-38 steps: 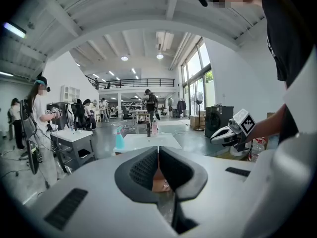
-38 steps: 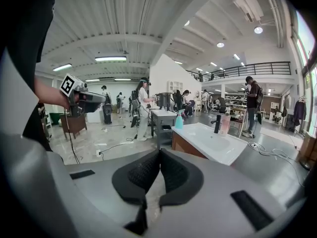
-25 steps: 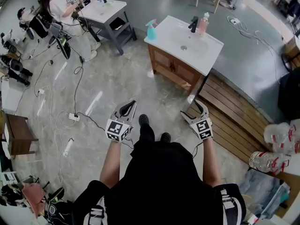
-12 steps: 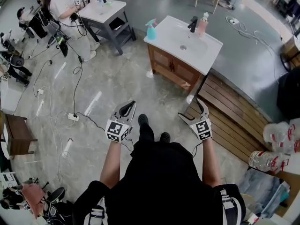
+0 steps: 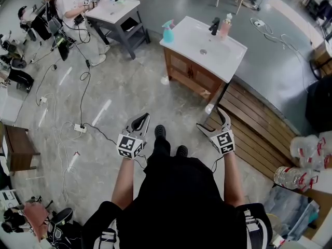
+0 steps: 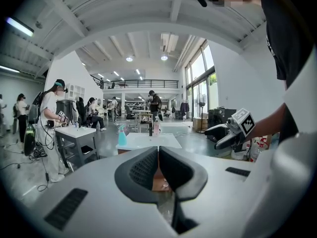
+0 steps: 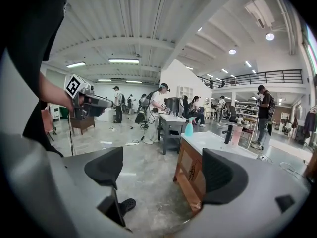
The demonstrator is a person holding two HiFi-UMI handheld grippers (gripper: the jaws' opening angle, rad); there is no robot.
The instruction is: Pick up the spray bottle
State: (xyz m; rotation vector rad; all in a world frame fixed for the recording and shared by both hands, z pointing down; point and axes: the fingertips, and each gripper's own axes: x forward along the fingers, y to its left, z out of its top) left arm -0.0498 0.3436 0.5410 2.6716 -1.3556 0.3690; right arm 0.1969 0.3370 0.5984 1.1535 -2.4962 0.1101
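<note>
Opening up: the right gripper [image 5: 210, 119] has just been spreading its fingers, and they stand wide apart with only floor between them. The left gripper [image 5: 141, 120] has its fingers together, empty. The spray bottle [image 5: 167, 32], blue with what looks like a pink trigger, stands at the corner of the white table [image 5: 220, 56], well ahead of both sets of fingertips. This reads as readiness; the approach is not yet made.

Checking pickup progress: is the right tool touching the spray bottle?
Apart. Head view: right tool, jaws just opened, empty, near the person; spray bottle far off on the vanity.
</note>
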